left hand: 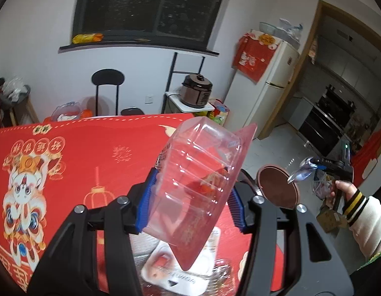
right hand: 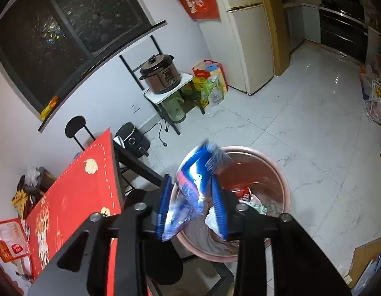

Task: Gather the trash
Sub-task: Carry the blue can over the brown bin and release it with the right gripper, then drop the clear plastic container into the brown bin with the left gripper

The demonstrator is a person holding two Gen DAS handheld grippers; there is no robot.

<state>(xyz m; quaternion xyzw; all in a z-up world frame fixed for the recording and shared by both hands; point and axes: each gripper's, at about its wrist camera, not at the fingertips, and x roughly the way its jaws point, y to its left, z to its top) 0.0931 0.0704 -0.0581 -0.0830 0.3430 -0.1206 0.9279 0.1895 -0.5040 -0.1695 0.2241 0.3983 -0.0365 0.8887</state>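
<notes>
My left gripper (left hand: pixel 192 185) is shut on a clear plastic clamshell box (left hand: pixel 200 162), held tilted above the red printed tablecloth (left hand: pixel 79 167). A white wrapper (left hand: pixel 180 271) lies on the cloth below it. My right gripper (right hand: pixel 190 180) hangs over a round pink trash bin (right hand: pixel 284 187) on the floor beside the table. Its blue pads stand apart, and a blurred blue foil wrapper (right hand: pixel 197 170) sits loose between them, leaning toward the left pad. Paper and scraps lie inside the bin. In the left wrist view the right gripper (left hand: pixel 304 170) and the hand (left hand: pixel 343 187) holding it are over the bin (left hand: pixel 276 187).
A black chair (left hand: pixel 107 79) stands behind the table. A pressure cooker (right hand: pixel 160 74) sits on a small rack, and an air fryer (right hand: pixel 133 140) is on the floor below it. A fridge (right hand: pixel 247 37) stands by the doorway. An orange box (right hand: pixel 10 236) lies on the table's near end.
</notes>
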